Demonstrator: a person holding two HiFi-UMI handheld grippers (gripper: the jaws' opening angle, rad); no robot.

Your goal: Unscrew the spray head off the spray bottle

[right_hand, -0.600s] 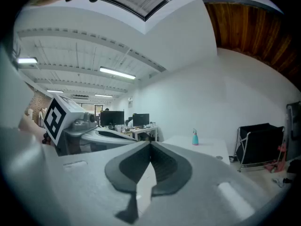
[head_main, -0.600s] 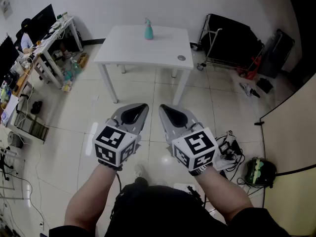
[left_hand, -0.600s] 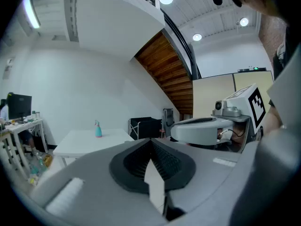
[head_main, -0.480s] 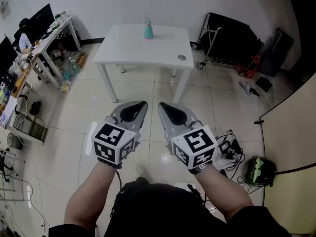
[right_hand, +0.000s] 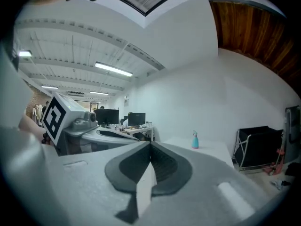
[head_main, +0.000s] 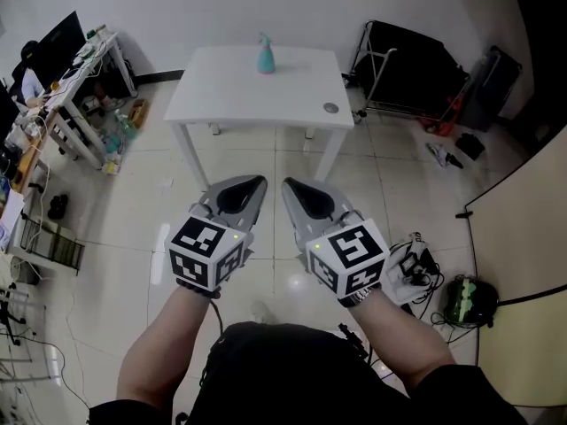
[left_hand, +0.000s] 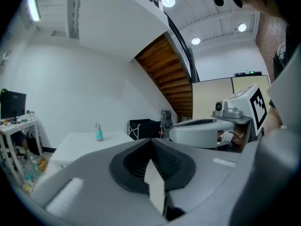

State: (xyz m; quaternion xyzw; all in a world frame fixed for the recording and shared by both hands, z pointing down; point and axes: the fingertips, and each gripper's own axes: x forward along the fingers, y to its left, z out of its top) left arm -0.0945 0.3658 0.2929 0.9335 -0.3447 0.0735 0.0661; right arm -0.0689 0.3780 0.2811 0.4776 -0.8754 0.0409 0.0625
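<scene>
A teal plastic spray bottle [head_main: 266, 54] stands near the far edge of the white counter [head_main: 230, 96]. The left claw [head_main: 255, 184] and right claw [head_main: 291, 186] stay closed and empty (nothing has changed), well short of it; unscrewing hasn't begun.

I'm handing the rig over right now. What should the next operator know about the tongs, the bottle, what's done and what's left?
Left tongs: shut, empty, held over the floor short of the table.
Right tongs: shut, empty, beside the left.
Spray bottle: upright near the far edge of the white table, spray head on, untouched.
Done: nothing yet.
Left: approach the table, grip the bottle, unscrew the head.
</scene>
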